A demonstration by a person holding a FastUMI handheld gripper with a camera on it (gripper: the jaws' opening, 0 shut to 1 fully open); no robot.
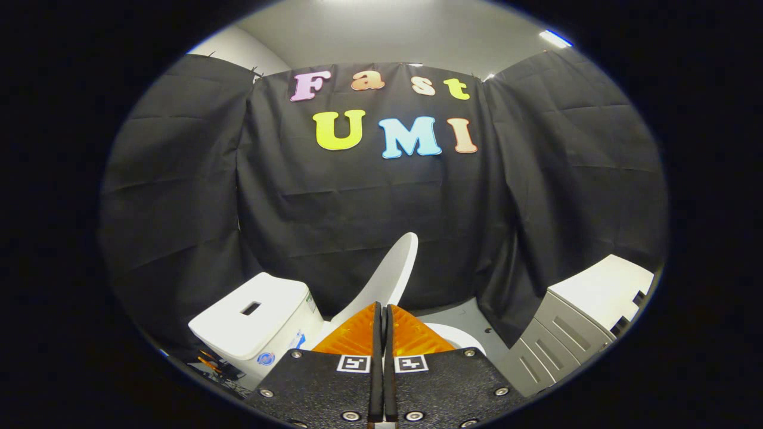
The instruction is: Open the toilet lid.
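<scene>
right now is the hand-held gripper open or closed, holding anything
Hand-held gripper: closed, fingers pressed together, holding nothing; the raised white plastic toilet lid stands just beyond them.

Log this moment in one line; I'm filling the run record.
claw: shut, empty | toilet lid: raised, tilted, just beyond fingers | tank: beside lid

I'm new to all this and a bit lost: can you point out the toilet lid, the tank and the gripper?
toilet lid point(390, 271): gripper view, middle of the raised lid.
tank point(253, 316): gripper view, its flat top.
gripper point(382, 328): gripper view, between its closed fingertips.
</scene>
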